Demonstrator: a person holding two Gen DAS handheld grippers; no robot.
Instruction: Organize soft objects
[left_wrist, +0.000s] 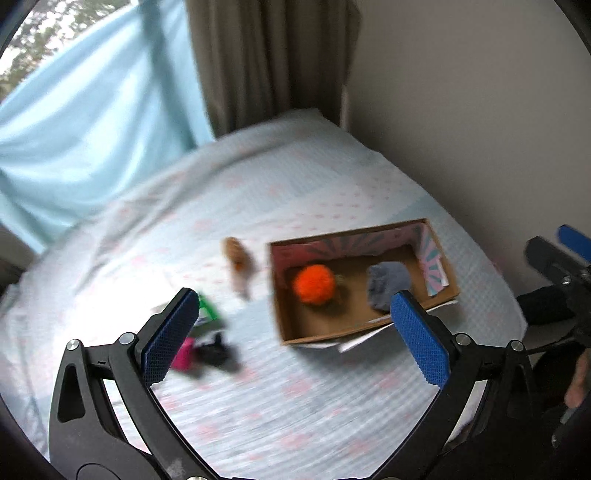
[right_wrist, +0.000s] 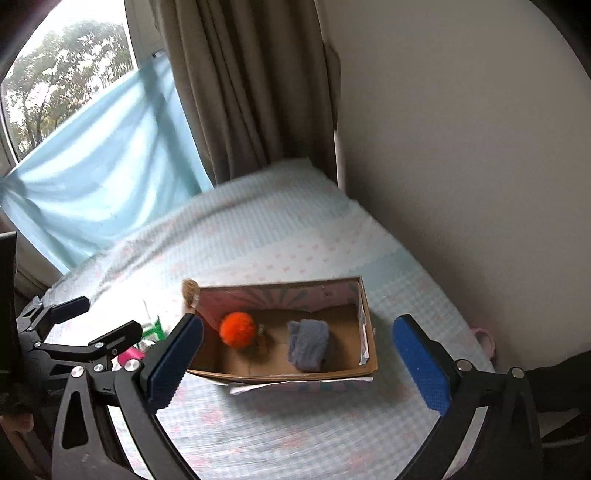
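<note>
Pile at the bed's left: a black cloth (left_wrist: 218, 352), something magenta (left_wrist: 183, 353) and a green piece (left_wrist: 207, 308) lie bunched together on the bed (left_wrist: 295, 413), left of the box and still outside it; blur hides what each one is.
Left gripper (left_wrist: 295, 339): hangs above the bed with jaws wide apart and nothing between them, its left pad (left_wrist: 170, 334) over the edge of that pile.
Brown fuzzy thing (left_wrist: 237, 258): lies on the sheet just beside the box's left wall, outside it; the right wrist view shows only its end past the box's far-left corner.
Cardboard box (left_wrist: 291, 334): stands open towards the bed's right edge, near the wall.
Orange pom-pom (right_wrist: 237, 328): inside the box, at its left end.
Grey knitted piece (right_wrist: 308, 343): inside the box, at its right half, apart from the pom-pom.
Right gripper (right_wrist: 297, 360): held in front of the box's near wall, jaws spread wide, empty.
Step in hand: two soft things look stowed; I judge this a reach for the next one, with neither gripper holding anything.
Next move: probably the left gripper drops onto the pile, pinches one limp piece without dragging its neighbours, and carries it right, over the box's left wall.
</note>
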